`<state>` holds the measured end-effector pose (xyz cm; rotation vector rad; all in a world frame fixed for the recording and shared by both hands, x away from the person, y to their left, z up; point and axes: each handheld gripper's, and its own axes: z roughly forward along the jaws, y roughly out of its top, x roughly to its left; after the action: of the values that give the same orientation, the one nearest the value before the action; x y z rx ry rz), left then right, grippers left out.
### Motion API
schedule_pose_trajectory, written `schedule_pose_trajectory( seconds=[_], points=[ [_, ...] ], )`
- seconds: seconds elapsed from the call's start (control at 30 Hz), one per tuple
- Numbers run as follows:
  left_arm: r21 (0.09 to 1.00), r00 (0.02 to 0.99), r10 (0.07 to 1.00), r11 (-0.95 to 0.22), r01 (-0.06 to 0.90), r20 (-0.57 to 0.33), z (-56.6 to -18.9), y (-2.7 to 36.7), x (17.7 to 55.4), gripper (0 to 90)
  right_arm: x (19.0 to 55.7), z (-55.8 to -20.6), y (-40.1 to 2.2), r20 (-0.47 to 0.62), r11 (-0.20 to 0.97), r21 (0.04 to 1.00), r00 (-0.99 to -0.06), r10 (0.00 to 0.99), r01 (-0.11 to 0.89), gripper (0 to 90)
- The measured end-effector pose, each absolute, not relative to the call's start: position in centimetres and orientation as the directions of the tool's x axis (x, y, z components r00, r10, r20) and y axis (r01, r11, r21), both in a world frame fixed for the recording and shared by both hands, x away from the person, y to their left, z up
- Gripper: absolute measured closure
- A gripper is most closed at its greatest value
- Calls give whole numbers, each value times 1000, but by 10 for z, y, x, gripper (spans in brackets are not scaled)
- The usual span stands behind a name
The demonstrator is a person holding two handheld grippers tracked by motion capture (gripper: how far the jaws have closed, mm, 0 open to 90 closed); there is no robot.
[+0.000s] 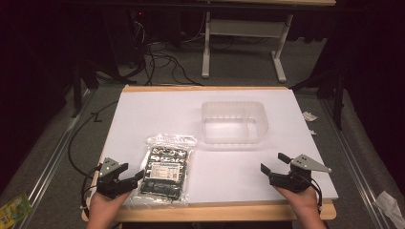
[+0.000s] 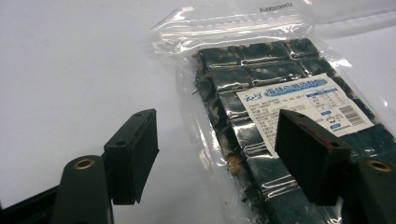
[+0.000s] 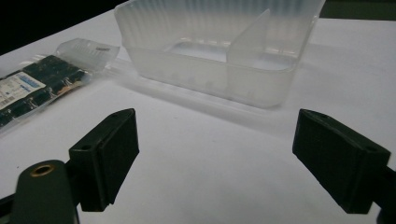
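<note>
A clear plastic bag of dark snack bars (image 1: pixel 165 171) with a white label lies flat at the table's front left; up close, the bag (image 2: pixel 280 93) runs away from the jaws. My left gripper (image 1: pixel 131 172) is open at the bag's left edge, its right jaw over the plastic and its left jaw over bare table (image 2: pixel 217 158). A translucent plastic container (image 1: pixel 234 122) with an inner divider stands mid-table. My right gripper (image 1: pixel 273 162) is open near the front right, pointing at the container (image 3: pixel 219 51), with nothing between its jaws (image 3: pixel 212 154).
The white tabletop (image 1: pixel 157 112) has a wooden rim. Crumpled wrappers (image 1: pixel 309 116) lie off the table's right side, and a green packet (image 1: pixel 14 206) lies on the floor at the left. A white table frame (image 1: pixel 243 28) and cables stand beyond the far edge.
</note>
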<state>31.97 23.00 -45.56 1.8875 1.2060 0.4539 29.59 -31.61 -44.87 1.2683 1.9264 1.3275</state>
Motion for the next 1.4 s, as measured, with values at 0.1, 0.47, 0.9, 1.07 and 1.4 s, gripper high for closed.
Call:
schedule_pose_trajectory(
  seconds=[0.1,0.47,0.9,1.07,1.4],
  points=[
    [799,478,868,-192,570,-133,-456,229,322,306,294,-450,-316,101,119,901,-467,878,418,145],
    [797,499,861,-236,557,-94,-454,225,317,303,292,-445,-317,117,97,910,-473,873,402,141],
    [785,455,877,-173,594,-152,-458,215,353,368,297,-450,-317,128,106,900,-489,863,423,142],
    [790,455,878,-173,588,-146,-458,210,366,412,298,-451,-317,131,110,897,-493,860,429,142],
    [785,394,902,-110,610,-180,-463,207,410,526,299,-452,-313,135,119,893,-508,850,435,145]
  ],
)
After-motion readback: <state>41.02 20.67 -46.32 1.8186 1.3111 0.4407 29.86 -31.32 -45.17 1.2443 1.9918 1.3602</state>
